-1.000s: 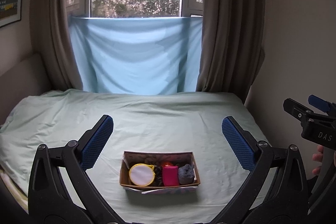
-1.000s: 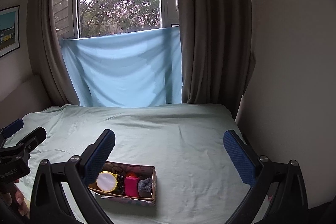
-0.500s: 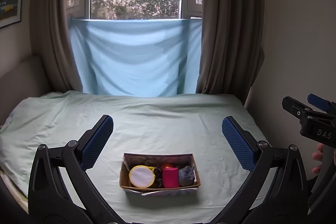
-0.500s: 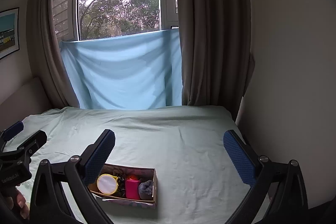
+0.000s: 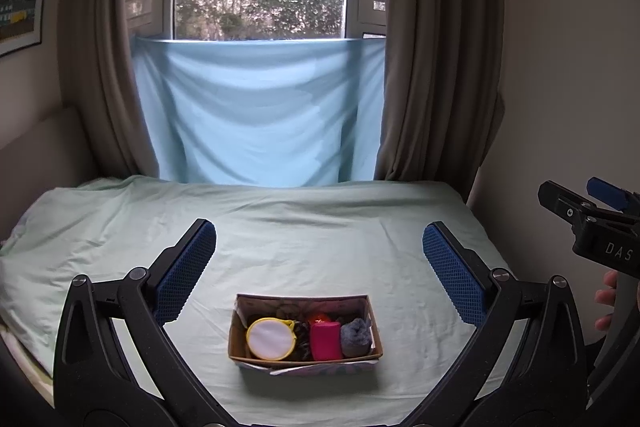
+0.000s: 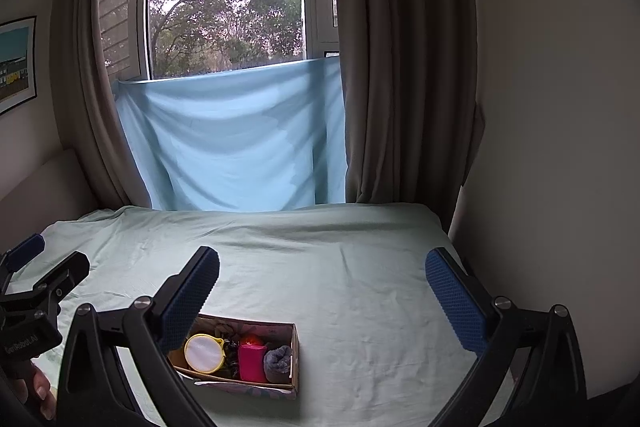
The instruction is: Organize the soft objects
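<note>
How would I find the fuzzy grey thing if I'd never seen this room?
Look at the green bed under the window, where one small cardboard box sits. Inside, the grey sock bundle is at the right end, beside the pink block. It is the only grey, woolly item there.

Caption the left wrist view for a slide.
Open left tongs above a box of soft items on a bed.
</note>
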Available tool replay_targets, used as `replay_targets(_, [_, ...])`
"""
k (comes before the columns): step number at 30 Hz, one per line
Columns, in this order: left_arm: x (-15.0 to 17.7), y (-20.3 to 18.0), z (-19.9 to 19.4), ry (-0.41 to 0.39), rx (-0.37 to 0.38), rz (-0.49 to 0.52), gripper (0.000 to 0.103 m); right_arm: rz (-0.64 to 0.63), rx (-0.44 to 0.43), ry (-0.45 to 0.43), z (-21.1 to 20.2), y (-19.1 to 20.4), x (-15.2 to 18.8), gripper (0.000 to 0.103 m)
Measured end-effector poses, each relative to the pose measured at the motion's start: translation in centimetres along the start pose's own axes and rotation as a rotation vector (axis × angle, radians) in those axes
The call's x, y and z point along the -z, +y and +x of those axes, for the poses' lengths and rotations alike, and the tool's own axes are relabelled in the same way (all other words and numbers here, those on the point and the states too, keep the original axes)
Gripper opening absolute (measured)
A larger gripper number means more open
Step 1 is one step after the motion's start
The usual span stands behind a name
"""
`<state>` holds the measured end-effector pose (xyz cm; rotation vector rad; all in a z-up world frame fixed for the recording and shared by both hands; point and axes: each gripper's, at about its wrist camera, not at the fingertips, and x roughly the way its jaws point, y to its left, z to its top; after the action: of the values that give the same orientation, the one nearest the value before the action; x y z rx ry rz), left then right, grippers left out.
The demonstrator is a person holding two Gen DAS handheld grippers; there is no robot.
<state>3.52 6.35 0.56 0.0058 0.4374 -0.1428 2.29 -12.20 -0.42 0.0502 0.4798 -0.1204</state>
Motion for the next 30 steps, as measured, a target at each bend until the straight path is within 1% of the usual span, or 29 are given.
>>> replay_targets(14, [0.08,-0.44,0.19,-0.006,-0.010,0.014,0.103,0.010,0.017,-0.006,0.12,-0.37,-0.28,0.103])
replay_targets(19, [-0.03,-0.59,0.32,-0.010,0.013,0.010,0.103,0.007,0.018,-0.002,0.32,-0.29,-0.30,0.103])
replay_targets(30, [-0.06,-0.89,0.49,-0.029,-0.026,0.023,0.103,0.004,0.016,0.006,0.59,-0.30,-0.20,0.103])
